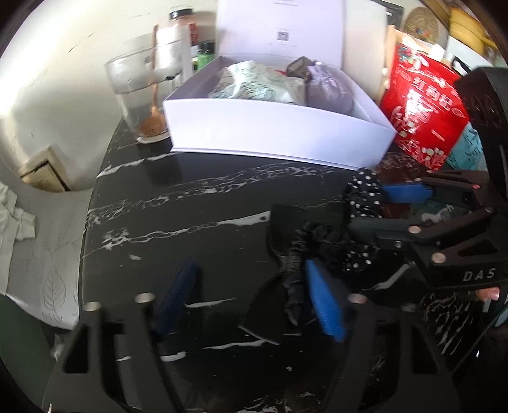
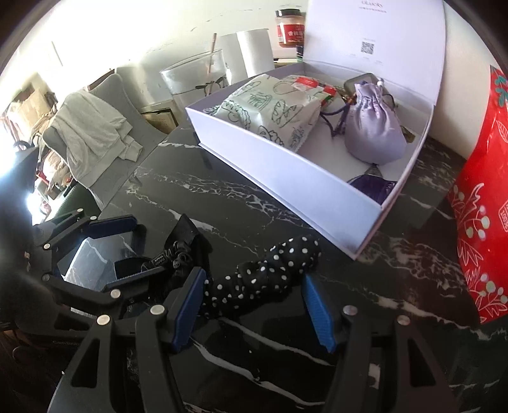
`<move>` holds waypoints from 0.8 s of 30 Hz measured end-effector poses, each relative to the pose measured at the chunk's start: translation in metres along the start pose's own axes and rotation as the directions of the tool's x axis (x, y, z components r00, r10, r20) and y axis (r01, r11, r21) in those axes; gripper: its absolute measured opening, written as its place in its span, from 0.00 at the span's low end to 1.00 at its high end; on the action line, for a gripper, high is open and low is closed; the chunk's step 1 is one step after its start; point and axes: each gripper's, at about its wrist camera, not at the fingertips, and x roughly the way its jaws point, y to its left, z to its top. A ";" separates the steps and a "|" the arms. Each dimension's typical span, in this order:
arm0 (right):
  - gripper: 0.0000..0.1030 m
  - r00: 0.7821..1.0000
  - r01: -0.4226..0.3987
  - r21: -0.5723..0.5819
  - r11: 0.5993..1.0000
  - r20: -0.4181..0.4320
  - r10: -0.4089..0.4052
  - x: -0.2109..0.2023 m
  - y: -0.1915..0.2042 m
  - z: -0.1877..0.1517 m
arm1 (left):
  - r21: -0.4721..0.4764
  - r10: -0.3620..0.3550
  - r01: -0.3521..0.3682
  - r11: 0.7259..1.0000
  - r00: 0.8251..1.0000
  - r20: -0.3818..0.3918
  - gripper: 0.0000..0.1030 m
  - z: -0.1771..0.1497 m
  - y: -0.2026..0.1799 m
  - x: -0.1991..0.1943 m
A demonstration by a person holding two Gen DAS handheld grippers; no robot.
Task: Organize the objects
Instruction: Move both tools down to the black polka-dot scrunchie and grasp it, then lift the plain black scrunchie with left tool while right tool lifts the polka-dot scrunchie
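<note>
A black scrunchie with white dots (image 2: 270, 273) lies on the dark marble table (image 2: 222, 197) between the blue pads of my right gripper (image 2: 254, 305), which is open around it. It also shows in the left wrist view (image 1: 365, 197). A black bow hair clip (image 1: 285, 254) lies beside it, just inside the right pad of my open left gripper (image 1: 254, 301); it shows in the right wrist view (image 2: 181, 251) too. An open white box (image 2: 285, 165) behind holds a patterned pouch (image 2: 270, 108) and a lilac drawstring bag (image 2: 371, 127).
A red printed bag (image 2: 479, 203) stands right of the box. A glass with a wooden spoon (image 1: 139, 95) stands left of it. Paper rolls (image 2: 250, 54) and a jar (image 2: 289, 28) are behind. A chair with a grey garment (image 2: 89, 133) is off the table's left edge.
</note>
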 end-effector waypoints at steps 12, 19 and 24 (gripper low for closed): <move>0.42 1.000 0.013 -0.063 0.998 0.000 -0.013 -0.025 0.005 -0.026 | 0.060 -0.072 0.073 0.996 0.997 -0.023 0.21 -0.013 -0.034 -0.015; 0.42 1.000 0.014 -0.097 0.995 -0.007 -0.015 -0.046 0.004 -0.054 | 0.064 -0.125 0.128 0.990 0.991 -0.045 0.21 -0.033 -0.054 -0.030; 0.42 1.000 -0.004 -0.123 0.992 -0.019 0.002 -0.060 0.003 -0.073 | 0.057 -0.139 0.142 0.988 0.989 -0.052 0.21 -0.046 -0.062 -0.039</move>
